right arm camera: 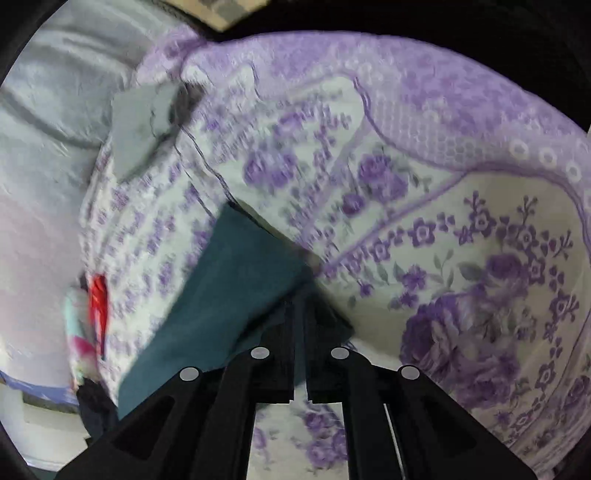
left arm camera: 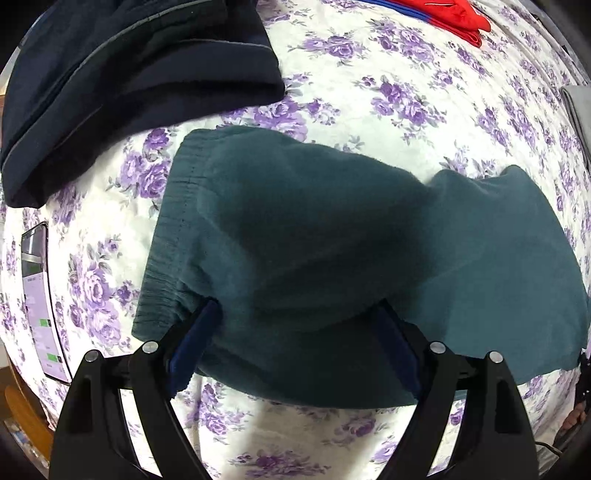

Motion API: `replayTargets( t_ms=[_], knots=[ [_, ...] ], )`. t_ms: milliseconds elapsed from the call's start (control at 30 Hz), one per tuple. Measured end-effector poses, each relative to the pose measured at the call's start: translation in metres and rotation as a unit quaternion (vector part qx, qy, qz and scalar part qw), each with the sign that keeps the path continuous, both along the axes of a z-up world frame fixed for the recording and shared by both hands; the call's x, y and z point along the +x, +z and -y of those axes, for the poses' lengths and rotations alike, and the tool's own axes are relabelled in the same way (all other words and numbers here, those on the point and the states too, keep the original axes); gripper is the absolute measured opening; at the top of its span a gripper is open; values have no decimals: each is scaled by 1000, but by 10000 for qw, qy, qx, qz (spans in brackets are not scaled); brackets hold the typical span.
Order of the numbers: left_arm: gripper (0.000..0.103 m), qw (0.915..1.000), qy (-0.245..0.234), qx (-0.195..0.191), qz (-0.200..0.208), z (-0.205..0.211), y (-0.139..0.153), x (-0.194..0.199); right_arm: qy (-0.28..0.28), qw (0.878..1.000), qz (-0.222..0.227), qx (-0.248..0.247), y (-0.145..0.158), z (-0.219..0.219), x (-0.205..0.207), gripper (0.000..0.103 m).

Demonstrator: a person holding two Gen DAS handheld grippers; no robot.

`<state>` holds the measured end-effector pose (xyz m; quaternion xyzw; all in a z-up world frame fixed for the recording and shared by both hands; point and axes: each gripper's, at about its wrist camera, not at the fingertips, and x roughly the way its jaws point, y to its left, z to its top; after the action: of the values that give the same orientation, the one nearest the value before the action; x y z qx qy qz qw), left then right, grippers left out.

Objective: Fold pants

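Teal fleece pants (left arm camera: 295, 240) lie across a floral bedspread (left arm camera: 388, 92), with the ribbed waistband at the left and a folded layer over the right part. My left gripper (left arm camera: 299, 314) points straight down on them. It is open wide, with its blue-padded fingers (left arm camera: 207, 325) set astride a bulge of the cloth near the waistband. In the blurred right wrist view, my right gripper (right arm camera: 299, 310) is nearly shut, with an end of the teal pants (right arm camera: 229, 288) caught between its tips. The cloth trails from them up and to the left over the bedspread (right arm camera: 443, 221).
A dark navy garment (left arm camera: 110, 92) lies folded at the upper left, close to the waistband. A red garment (left arm camera: 450, 14) sits at the top edge. A phone (left arm camera: 40, 306) lies at the left. A grey cloth (right arm camera: 140, 122) rests near a pale sheet.
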<state>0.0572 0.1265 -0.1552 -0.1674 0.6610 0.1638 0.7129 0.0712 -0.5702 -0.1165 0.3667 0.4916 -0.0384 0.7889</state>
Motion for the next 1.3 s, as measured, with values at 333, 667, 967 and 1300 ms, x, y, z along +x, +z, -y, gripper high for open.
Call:
replayTargets(
  t_ms=[333,667,967,1300],
  knots=[
    [83,9984,247,-377,345,12,15,-20,209,9982,-129,542,-7,-25,29,22],
    [83,9971,224,-579,449,28,5,-27,205,9960,-185,850,6,-40,41,44],
    [83,9966,413,-538,467,13,7,-23,178,9949,-516,851,-2,-26,16,49],
    [81,9947,623,-551,596,-28,1,-42,-287,9955,-442,783,-20,-35,35,2]
  ],
)
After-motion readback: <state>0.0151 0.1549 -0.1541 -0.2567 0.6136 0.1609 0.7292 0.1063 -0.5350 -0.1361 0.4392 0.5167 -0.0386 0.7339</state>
